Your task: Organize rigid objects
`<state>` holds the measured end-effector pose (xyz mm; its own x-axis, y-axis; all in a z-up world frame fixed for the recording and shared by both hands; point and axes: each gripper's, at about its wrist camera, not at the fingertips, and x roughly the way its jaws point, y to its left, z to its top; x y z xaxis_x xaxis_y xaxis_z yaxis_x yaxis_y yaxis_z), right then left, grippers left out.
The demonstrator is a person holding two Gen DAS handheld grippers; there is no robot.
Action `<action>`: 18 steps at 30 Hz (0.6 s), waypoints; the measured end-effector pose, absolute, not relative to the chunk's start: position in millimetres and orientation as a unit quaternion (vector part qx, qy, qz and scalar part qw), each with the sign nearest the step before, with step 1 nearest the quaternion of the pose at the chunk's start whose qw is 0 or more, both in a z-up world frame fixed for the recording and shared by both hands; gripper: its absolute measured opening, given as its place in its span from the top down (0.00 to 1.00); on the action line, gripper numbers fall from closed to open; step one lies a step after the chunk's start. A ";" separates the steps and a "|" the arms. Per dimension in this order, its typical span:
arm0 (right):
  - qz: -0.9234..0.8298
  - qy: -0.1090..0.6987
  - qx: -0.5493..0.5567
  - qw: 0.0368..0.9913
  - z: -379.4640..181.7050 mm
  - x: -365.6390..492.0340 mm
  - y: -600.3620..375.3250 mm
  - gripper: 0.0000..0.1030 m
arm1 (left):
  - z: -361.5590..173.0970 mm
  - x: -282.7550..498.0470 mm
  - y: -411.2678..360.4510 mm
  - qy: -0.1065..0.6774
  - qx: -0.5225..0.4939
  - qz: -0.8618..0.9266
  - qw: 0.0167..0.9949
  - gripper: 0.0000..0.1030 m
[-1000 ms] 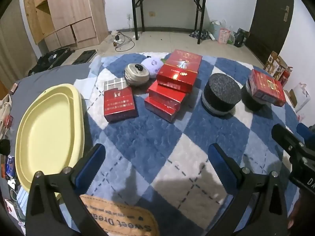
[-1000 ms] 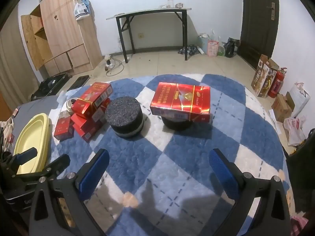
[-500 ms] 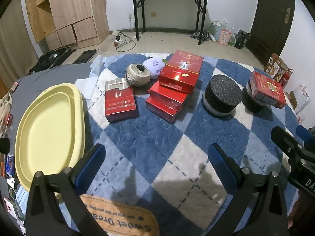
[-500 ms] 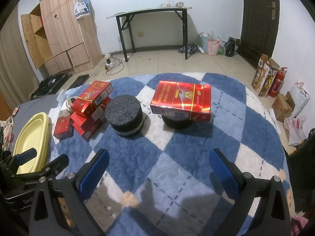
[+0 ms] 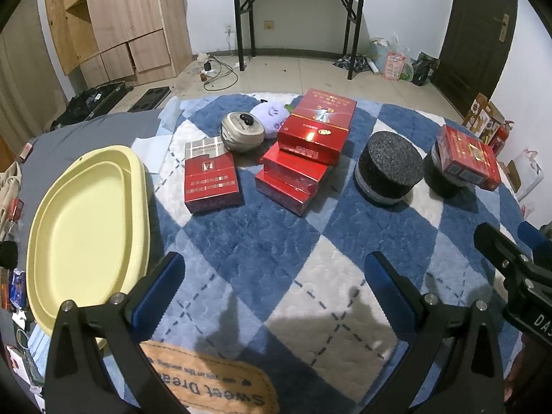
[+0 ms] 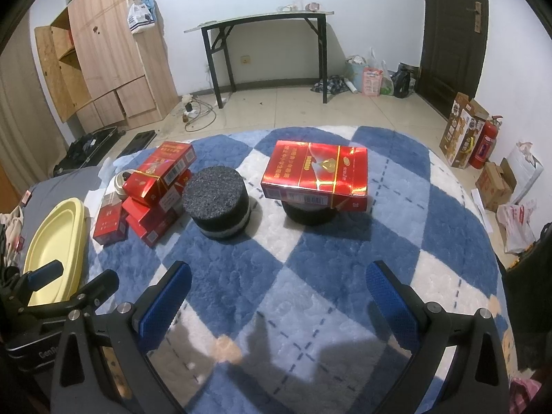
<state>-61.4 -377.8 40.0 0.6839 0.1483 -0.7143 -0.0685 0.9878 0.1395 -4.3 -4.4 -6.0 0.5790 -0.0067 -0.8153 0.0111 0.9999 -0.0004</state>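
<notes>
Approach step, nothing grasped. Left gripper (image 5: 274, 284) and right gripper (image 6: 277, 289) both have fingers wide, empty, hovering over the rug (image 5: 241, 252) short of the objects. Red boxes (image 5: 300, 158) are piled just right of the yellow tray (image 5: 82, 227); a single box (image 5: 211, 181) lies nearest the tray, and another box (image 6: 315, 176) sits on a black puck well right. Likely next: reach forward, straddle one box, close, carry it to the tray.

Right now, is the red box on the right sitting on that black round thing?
Touching. In the right wrist view the red box lies flat on the black round thing, overhanging it on both sides, with no gap showing between them.
</notes>
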 end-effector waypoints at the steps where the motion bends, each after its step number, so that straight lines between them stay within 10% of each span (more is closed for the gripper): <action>1: 0.059 0.393 0.051 0.916 40.2 -61.5 -377.9 0.00 | -5.8 -4.4 -4.7 0.459 0.003 -0.005 0.889 0.00; 18: 0.055 0.389 0.066 0.917 42.1 -62.3 -382.2 0.00 | 3.8 2.0 -7.9 0.454 0.000 -0.032 0.890 0.00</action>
<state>-62.3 -382.2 42.1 0.6915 0.1515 -0.7063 -0.0490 0.9854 0.1633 2.0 -7.9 3.8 0.5856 -0.0568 -0.8086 0.0565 0.9980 -0.0292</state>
